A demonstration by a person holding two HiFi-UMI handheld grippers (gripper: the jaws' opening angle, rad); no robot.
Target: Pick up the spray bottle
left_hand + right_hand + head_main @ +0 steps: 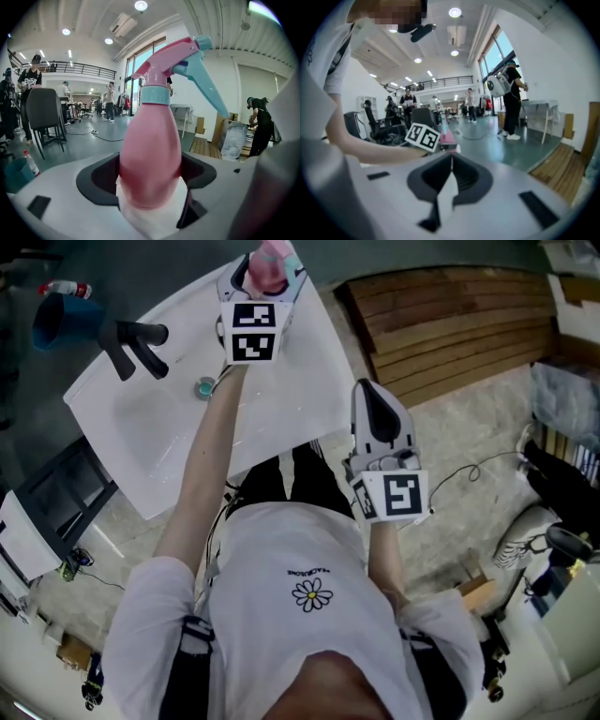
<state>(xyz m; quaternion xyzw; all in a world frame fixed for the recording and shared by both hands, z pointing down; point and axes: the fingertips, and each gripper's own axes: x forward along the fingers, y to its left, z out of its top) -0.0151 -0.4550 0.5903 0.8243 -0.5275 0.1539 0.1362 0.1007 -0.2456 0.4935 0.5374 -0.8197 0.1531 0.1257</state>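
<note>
A pink spray bottle [151, 145] with a light blue collar and trigger fills the left gripper view, standing upright between the jaws. My left gripper [266, 266] is shut on its body, held up over the far part of the white table [141, 437]; the pink bottle [269, 263] shows just above the marker cube. In the right gripper view the bottle [445, 133] peeps out behind the left gripper's cube. My right gripper [377, 401] hangs off the table's right side, its jaws closed together with nothing between them.
A black faucet-like fixture [134, 343] and a small teal drain ring [204, 387] sit on the white table. A dark blue bucket [58, 321] stands far left. Wooden planks [450, 324] lie on the floor at the right. People and chairs fill the hall behind.
</note>
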